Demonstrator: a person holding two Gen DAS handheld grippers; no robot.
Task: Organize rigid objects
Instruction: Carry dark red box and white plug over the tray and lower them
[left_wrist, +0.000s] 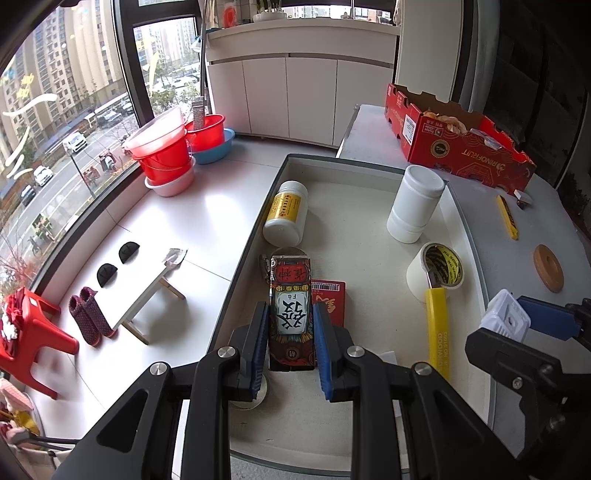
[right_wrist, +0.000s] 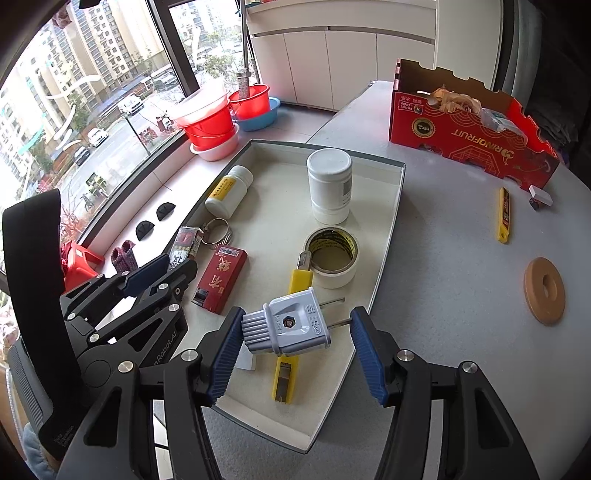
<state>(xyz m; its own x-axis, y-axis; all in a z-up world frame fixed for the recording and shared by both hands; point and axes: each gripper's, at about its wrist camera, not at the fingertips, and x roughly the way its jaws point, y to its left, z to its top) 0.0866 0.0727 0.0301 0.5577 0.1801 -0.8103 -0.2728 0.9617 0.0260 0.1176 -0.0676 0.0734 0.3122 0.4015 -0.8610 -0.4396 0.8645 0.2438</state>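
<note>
The white tray (right_wrist: 384, 236) holds two white bottles, a tape roll (right_wrist: 332, 254), a yellow knife and a red box. The left gripper (left_wrist: 291, 339) clamps its fingers on a patterned lighter (left_wrist: 290, 314). The right gripper (right_wrist: 295, 339) grips a grey plug (right_wrist: 288, 325).

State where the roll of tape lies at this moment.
In the right wrist view, the roll of tape lies in the white tray, right of centre, just before the upright white jar, touching the yellow utility knife.
</note>
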